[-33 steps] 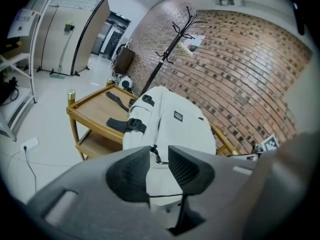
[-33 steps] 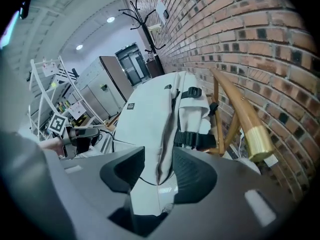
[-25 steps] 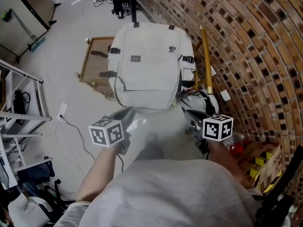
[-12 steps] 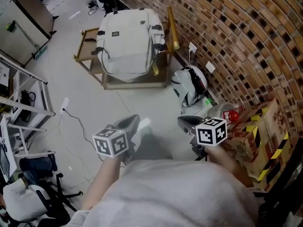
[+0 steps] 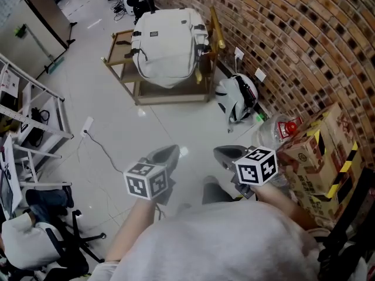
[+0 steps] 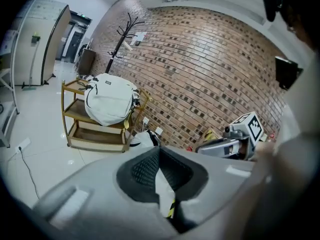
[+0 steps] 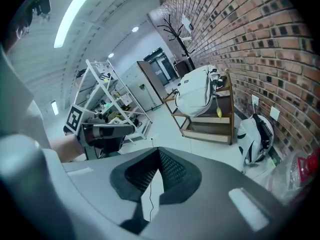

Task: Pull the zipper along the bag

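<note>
Left gripper [image 5: 167, 153]: jaws pressed together with nothing between them; lower centre of the head view, left of its partner, over bare floor.
Right gripper [image 5: 225, 153]: jaws also shut and empty; lower centre of the head view, just right of the left one and level with it.
Backpack [image 5: 170, 43]: cream with dark strap buckles, resting on the top shelf of the cart at the upper centre of the head view; well apart from both grippers, neither of which touches it.
Wooden shelf cart [image 5: 170, 96]: stands against the brick wall, with open lower shelves under the backpack.
Brick wall [image 5: 293, 51]: fills the right side of the head view.
White-and-black bag [image 5: 235, 96]: on the floor by the wall, between the cart and the right gripper.
Cardboard box [image 5: 319, 157]: yellow-and-black tape, right edge of the head view, beside the right gripper.
Cable [image 5: 99, 148]: trails over the floor at centre left.
Metal rack [image 5: 29, 116]: left edge of the head view.
</note>
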{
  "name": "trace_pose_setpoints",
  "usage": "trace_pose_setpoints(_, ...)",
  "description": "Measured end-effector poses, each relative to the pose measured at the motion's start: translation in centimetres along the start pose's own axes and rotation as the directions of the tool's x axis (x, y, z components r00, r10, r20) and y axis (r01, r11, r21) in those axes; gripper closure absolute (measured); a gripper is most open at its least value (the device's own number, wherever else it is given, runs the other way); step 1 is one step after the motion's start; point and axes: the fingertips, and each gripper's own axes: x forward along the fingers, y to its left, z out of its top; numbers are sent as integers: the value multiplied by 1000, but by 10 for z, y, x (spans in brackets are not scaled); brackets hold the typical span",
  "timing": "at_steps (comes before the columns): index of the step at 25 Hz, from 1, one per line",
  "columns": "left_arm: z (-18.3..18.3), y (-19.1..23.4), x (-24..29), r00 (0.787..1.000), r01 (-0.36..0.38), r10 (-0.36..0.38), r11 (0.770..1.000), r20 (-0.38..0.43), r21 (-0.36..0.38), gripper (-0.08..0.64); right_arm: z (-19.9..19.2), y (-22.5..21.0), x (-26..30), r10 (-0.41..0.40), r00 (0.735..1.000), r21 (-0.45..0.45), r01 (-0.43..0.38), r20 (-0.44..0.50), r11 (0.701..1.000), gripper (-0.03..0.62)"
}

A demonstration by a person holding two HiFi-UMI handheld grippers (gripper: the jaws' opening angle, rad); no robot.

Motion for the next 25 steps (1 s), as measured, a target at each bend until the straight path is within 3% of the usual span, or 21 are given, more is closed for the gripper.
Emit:
trace_pose_setpoints(7, -74, 15, -93, 999, 8, -9, 999, -36, -31, 558, -37, 93, 25, -17, 999, -35, 18, 28, 999, 592)
trace_pose_setpoints(16, -74, 15, -159, 1000, 19, -19, 999, 11, 51, 558, -37, 172, 32, 1, 995, -121, 10, 97, 993, 592)
trace_pose_setpoints(25, -81, 5, -162, 998, 69, -69, 995, -9, 70, 558, -49, 182, 24, -38, 994, -124, 51, 102, 991, 592)
